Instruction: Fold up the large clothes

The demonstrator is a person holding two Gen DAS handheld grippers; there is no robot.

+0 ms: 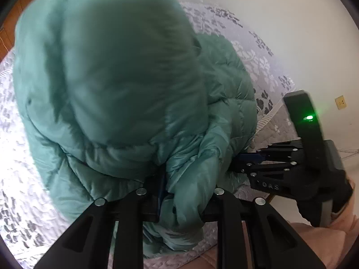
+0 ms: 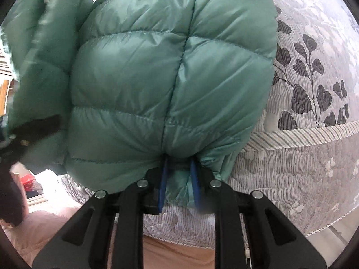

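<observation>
A teal quilted puffer jacket lies bunched on a grey floral mattress, its near edge hanging over the mattress side. My left gripper is shut on a thick fold of the jacket's edge. My right gripper is shut on the jacket's hem between its blue pads. In the left wrist view the right gripper reaches into the jacket from the right. In the right wrist view the left gripper's black finger shows blurred at the left edge, against a sleeve.
The mattress has a striped piping band along its edge. A white wall with a socket stands behind it on the right. Wooden floor shows at the far left. The person's legs show below the grippers.
</observation>
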